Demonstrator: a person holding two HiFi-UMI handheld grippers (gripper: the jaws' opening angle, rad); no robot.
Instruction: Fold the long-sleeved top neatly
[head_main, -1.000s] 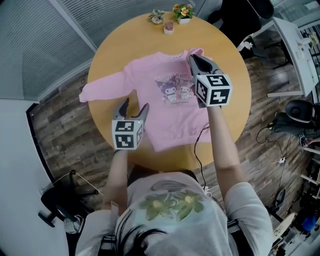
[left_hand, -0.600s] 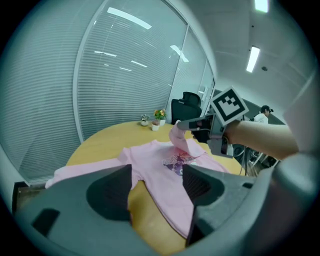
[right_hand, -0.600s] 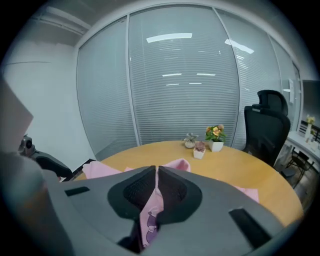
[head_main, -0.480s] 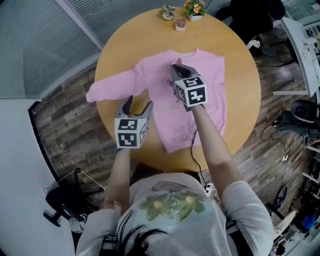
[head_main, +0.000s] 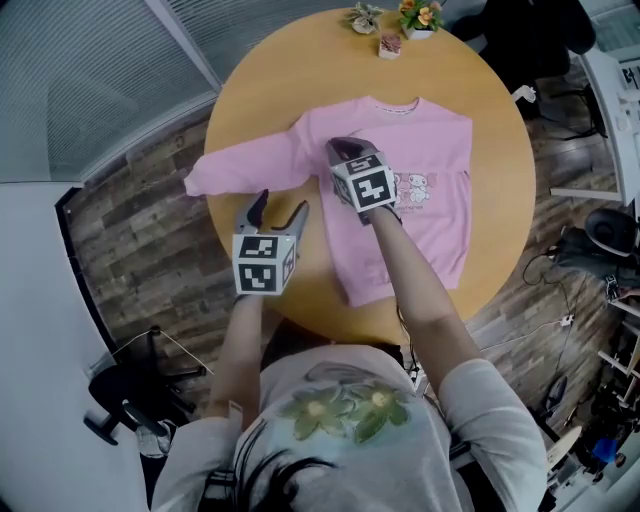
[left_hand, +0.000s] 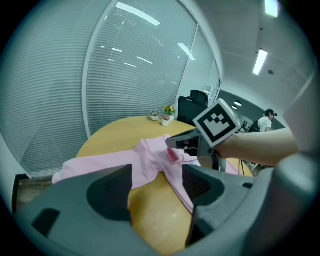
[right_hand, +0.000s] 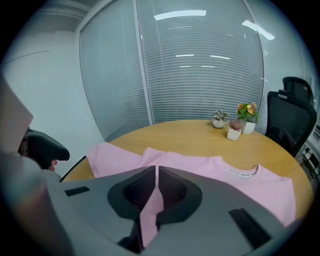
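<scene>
Head view shows me a pink long-sleeved top (head_main: 430, 220) spread on the round wooden tabletop (head_main: 270, 90), with a cartoon print (head_main: 418, 187) on its chest. Its long axis runs away from me, collar (head_main: 393, 104) at the far side and hem (head_main: 400, 290) nearest. One sleeve (head_main: 240, 170) stretches towards the picture's left. My right tongs (head_main: 338, 150), nearly closed, pinch a fold of the pink cloth. My left tongs (head_main: 278, 205) stand wide and empty above bare wood just beside the top.

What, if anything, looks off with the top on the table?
One thing: the pink top's outstretched sleeve hangs past the table's edge at the head view's left. The shut right gripper pinches a fold of the top over its chest. The plant pots stand upright; nothing is spilled.
</scene>
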